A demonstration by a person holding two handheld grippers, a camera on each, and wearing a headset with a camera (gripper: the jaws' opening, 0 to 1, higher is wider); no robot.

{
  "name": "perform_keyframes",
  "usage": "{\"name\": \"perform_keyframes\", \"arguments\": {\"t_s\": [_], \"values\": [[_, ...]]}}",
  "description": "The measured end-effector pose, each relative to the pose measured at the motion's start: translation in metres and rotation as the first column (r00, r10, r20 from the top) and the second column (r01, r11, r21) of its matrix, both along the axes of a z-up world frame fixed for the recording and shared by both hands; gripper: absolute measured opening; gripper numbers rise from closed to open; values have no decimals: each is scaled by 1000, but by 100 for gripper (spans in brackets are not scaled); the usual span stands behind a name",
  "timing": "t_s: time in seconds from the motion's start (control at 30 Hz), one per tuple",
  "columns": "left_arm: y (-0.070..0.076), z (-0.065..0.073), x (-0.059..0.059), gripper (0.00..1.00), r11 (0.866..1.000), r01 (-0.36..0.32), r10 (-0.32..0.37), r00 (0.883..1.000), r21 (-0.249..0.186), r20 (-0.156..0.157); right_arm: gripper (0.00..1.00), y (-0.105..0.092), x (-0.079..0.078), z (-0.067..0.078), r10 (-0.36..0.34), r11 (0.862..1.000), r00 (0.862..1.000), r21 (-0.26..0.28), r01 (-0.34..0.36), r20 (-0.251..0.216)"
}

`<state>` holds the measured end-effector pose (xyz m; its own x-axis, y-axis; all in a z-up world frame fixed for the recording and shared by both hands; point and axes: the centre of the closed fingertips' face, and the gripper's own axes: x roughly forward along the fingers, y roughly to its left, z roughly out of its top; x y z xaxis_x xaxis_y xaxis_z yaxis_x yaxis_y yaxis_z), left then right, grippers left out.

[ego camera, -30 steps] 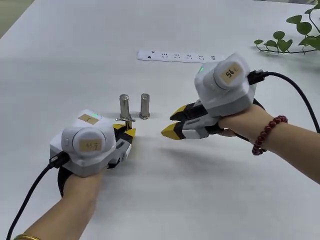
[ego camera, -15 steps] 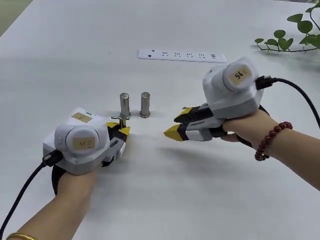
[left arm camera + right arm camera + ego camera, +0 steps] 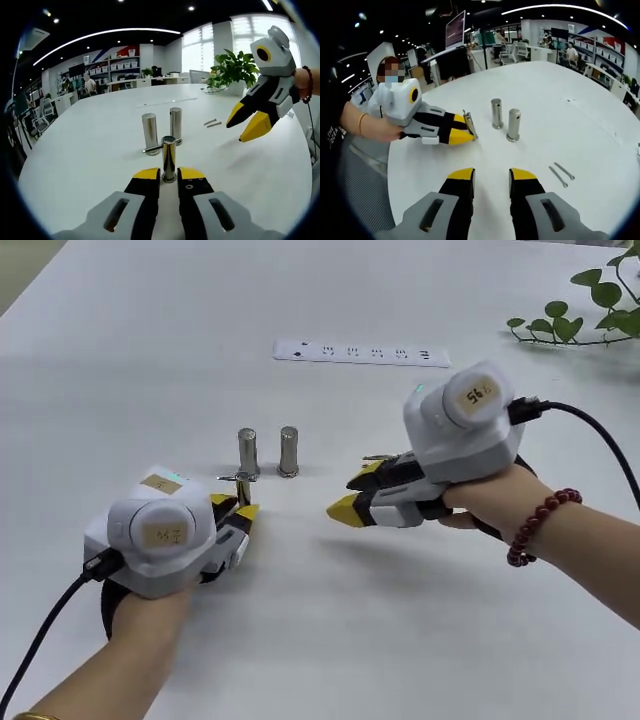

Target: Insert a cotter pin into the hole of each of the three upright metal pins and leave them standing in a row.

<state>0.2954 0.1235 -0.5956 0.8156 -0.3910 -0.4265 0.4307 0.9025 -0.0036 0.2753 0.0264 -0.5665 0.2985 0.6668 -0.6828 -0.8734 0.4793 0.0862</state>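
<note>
Two bare metal pins (image 3: pixel 248 452) (image 3: pixel 288 451) stand side by side on the white table. My left gripper (image 3: pixel 240 508) is just in front of them, shut on a third metal pin (image 3: pixel 168 159) held upright between its yellow tips. A cotter pin (image 3: pixel 152 148) sticks out sideways near that pin's top. The right gripper (image 3: pixel 342 496) hovers to the right of the pins, open with nothing in it. Two loose cotter pins (image 3: pixel 560 175) lie on the table beside it. In the right gripper view the standing pins (image 3: pixel 496 113) (image 3: pixel 513 124) are ahead, with the left gripper (image 3: pixel 462 132) to their left.
A white power strip (image 3: pixel 360 352) lies farther back on the table. A leafy plant (image 3: pixel 590 310) reaches in at the far right corner. Black cables trail from both grippers toward the person.
The left gripper has drawn slightly back and left with its pin, away from the two standing pins. The right gripper has shifted a little to the right and stays open.
</note>
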Motion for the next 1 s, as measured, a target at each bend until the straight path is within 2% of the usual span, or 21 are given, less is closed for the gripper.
{"name": "perform_keyframes", "arguments": {"t_s": [0.2,0.33,0.4,0.5,0.7,0.8,1.0], "values": [[3,5,-3,19,1000,2,-2,1000,-13,4,23,1,3,3,-22,999,1000,31,22,2],[3,10,-5,31,998,-7,7,1000,-60,0,24,5,6,9,-33,998,999,59,32,17],[3,12,-7,36,998,-4,5,1000,-64,1,25,6,8,12,-39,997,999,72,37,25],[3,17,-9,41,997,5,-4,1000,-80,5,26,10,14,16,-55,994,998,98,51,39],[3,29,-13,52,996,27,-24,999,-90,33,27,19,28,22,-75,990,995,128,65,73],[4,34,-15,58,993,23,-19,999,-112,30,27,24,36,24,-84,988,993,139,72,82],[4,40,-20,67,992,36,-33,999,-120,30,26,33,45,25,-87,986,991,153,71,103]]}}
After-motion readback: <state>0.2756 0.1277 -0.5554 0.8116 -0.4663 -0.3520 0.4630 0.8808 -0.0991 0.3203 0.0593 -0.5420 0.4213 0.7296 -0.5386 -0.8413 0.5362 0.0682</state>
